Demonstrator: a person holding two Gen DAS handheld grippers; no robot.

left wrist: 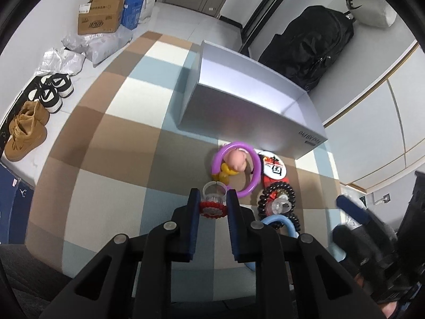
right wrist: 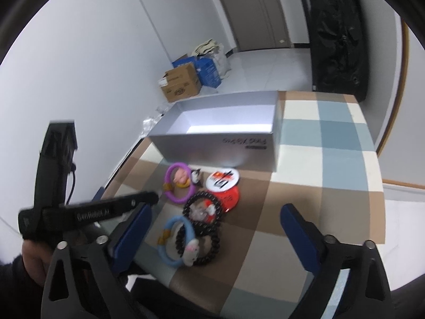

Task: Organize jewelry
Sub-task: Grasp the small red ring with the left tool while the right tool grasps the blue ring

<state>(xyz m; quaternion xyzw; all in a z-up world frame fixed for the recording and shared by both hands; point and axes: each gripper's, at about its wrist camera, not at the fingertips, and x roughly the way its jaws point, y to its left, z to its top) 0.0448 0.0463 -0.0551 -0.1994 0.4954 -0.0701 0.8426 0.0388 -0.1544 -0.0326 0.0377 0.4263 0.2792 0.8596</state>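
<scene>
My left gripper [left wrist: 213, 204] is shut on a clear ring with a red-rimmed flower top [left wrist: 213, 207], held above the checked mat. Beyond it lie a purple ring with a doll head and yellow duck [left wrist: 237, 168], round badges [left wrist: 273, 168], black bead bracelets [left wrist: 277, 198] and a blue ring [left wrist: 279, 222]. The open silver box [left wrist: 249, 106] stands behind them. My right gripper [right wrist: 216, 226] is open and empty above the same pile: purple ring [right wrist: 177, 183], bead bracelets [right wrist: 203, 220], blue ring with a white charm [right wrist: 175, 242], badges [right wrist: 223, 179]. The box [right wrist: 223, 130] shows empty inside.
The checked mat [left wrist: 127, 122] covers a table. Shoes [left wrist: 39, 106], cardboard and blue boxes [left wrist: 103, 16] and plastic bags lie on the floor to the left. A black bag [left wrist: 313, 50] stands behind the box. The left gripper's body [right wrist: 79, 212] crosses the right wrist view at left.
</scene>
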